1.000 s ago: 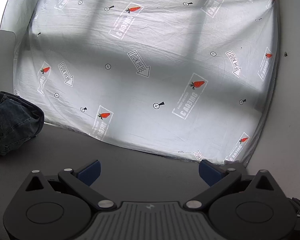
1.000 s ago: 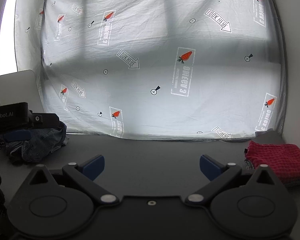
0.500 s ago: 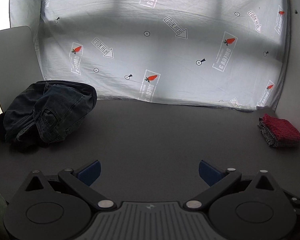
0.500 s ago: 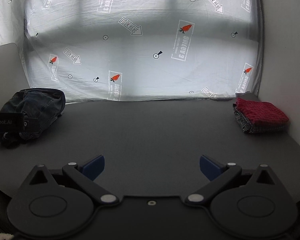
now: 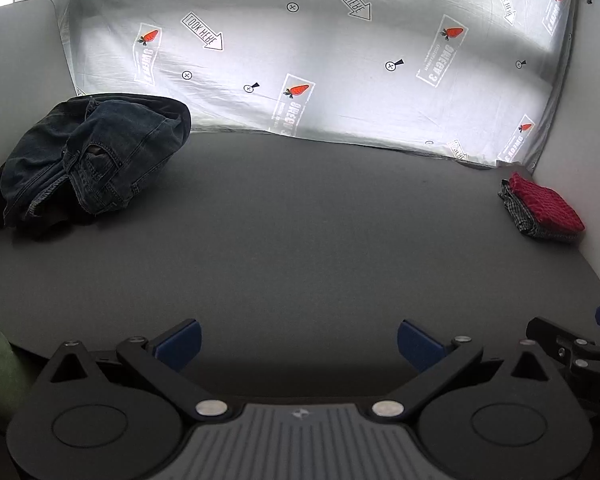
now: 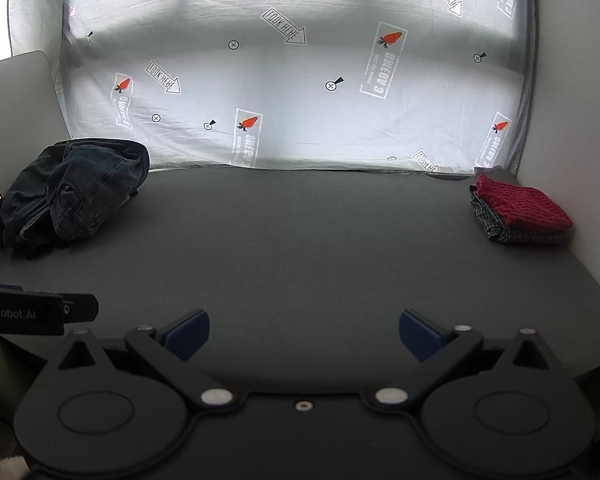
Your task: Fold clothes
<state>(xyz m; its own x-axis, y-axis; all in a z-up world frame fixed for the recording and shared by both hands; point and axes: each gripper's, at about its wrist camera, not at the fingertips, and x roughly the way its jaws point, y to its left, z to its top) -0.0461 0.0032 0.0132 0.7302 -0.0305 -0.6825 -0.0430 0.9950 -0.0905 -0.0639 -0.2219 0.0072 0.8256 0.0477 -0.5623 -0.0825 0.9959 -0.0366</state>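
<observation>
A crumpled pile of dark blue jeans (image 5: 88, 160) lies at the far left of the dark grey table (image 5: 300, 232); it also shows in the right wrist view (image 6: 72, 192). A folded stack with a red cloth on top of a checked one (image 5: 544, 208) sits at the far right, also in the right wrist view (image 6: 520, 210). My left gripper (image 5: 298, 344) is open and empty above the table's near edge. My right gripper (image 6: 304, 334) is open and empty beside it, to the right.
A white sheet printed with carrots and arrows (image 5: 320, 60) hangs behind the table (image 6: 300, 248). A light grey panel (image 5: 20, 60) stands at the left and a pale wall (image 6: 572, 120) at the right. Part of the other gripper shows at each view's edge.
Both grippers have pulled back and tilted down from facing the sheet. The table, the jeans and the folded stack have come into full view. Both stay open.
</observation>
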